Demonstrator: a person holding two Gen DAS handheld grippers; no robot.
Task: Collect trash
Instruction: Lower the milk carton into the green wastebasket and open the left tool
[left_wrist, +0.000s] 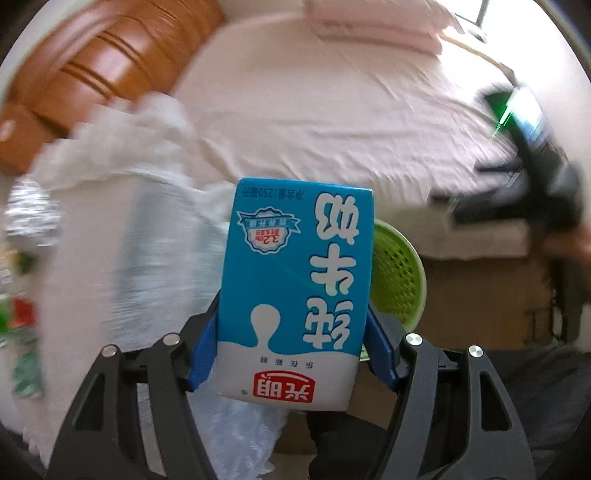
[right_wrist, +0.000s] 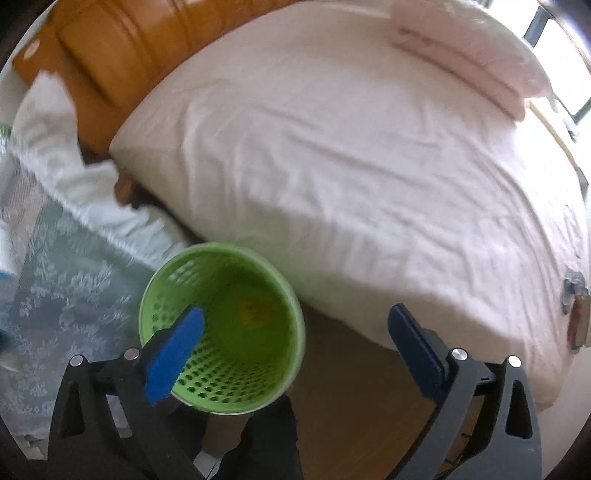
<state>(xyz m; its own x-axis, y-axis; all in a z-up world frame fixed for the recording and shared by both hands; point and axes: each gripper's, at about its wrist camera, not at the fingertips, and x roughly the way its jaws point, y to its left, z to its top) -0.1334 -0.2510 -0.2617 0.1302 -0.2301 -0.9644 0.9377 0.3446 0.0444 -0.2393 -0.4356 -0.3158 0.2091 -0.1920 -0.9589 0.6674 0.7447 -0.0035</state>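
My left gripper (left_wrist: 291, 332) is shut on a blue and white milk carton (left_wrist: 295, 280), held upside down with its print facing the camera. Behind the carton's right side peeks the green perforated waste basket (left_wrist: 397, 280). In the right wrist view the same green basket (right_wrist: 225, 328) stands on the floor beside the bed, seen from above with a yellowish item at its bottom. My right gripper (right_wrist: 295, 314) is open above it, its left blue finger (right_wrist: 173, 354) over the basket's rim and nothing between the pads.
A large bed with a pale pink sheet (right_wrist: 369, 166) and an orange wooden headboard (right_wrist: 122, 55) fills the back. A table under a lace cloth (right_wrist: 62, 288) stands left of the basket. Blurred packaging (left_wrist: 26, 258) lies at the far left. The other gripper (left_wrist: 535, 166) shows at right.
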